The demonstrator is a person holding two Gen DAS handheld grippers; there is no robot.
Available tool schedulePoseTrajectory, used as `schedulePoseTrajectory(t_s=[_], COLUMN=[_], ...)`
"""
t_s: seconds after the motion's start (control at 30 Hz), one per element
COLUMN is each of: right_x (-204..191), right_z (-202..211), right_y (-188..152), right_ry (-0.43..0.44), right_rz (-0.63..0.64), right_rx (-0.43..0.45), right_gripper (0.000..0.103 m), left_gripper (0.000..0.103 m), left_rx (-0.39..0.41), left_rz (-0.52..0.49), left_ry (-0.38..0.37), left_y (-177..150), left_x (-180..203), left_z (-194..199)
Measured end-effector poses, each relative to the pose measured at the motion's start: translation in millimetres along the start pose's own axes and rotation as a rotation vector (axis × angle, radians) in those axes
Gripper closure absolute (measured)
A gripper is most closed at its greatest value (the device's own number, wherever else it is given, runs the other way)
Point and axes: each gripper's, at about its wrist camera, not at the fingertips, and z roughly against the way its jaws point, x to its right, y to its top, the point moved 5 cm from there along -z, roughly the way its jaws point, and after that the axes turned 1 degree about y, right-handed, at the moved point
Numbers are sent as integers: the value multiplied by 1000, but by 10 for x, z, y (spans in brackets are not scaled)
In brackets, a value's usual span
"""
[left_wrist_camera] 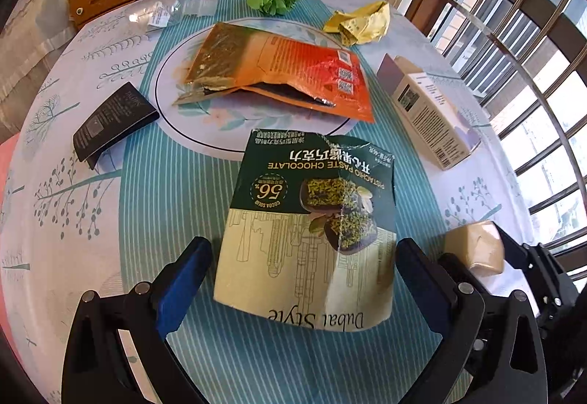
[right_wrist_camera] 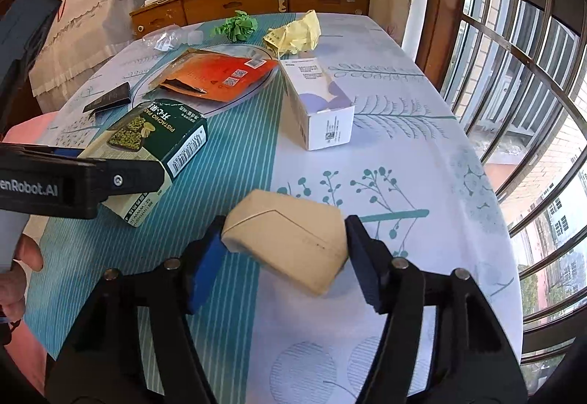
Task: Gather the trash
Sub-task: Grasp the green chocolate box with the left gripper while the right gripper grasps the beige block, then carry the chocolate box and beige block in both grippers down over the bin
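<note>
Table (right_wrist_camera: 422, 184) was littered with trash. I had the right gripper (right_wrist_camera: 284, 262) closed partway around a beige box (right_wrist_camera: 290, 246), both pads touching its sides. Just left of that box, my left gripper (left_wrist_camera: 304, 272) stood wide open around the green chocolate box (left_wrist_camera: 312, 220), pads clear of it (box on the cloth). Beyond that box lay the orange pouch (left_wrist_camera: 286, 73); right of the pouch, a white carton (left_wrist_camera: 429, 110).

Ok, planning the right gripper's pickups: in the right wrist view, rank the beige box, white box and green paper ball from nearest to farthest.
1. Beige box, between the right gripper fingers.
2. White box, mid-table.
3. Green paper ball, at the far edge.
</note>
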Motion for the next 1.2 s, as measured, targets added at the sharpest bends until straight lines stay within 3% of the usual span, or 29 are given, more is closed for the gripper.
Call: schedulePoseTrajectory(t_s=[0.27, 0.3, 0.4, 0.63, 0.87, 1.2], right_x=[32, 41, 56, 101, 69, -272], right_z=[44, 48, 68, 110, 251, 1058], right_y=[-19, -20, -30, -45, -206, -563], right_ry=[32, 38, 51, 94, 70, 174], right_rz=[-31, -35, -47, -85, -70, -55], right_rx=[21, 23, 28, 45, 77, 123], right_gripper=[44, 44, 44, 44, 44, 44], left_gripper=[3, 5, 24, 37, 37, 37], left_rx=[19, 23, 49, 52, 72, 121], left_rz=[-46, -45, -43, -22, -36, -62], left_ry=[138, 149, 144, 111, 94, 50], left_y=[29, 38, 69, 47, -295, -1115], left_x=[104, 106, 134, 81, -26, -244], left_z=[-134, -138, -98, 10, 428, 1336])
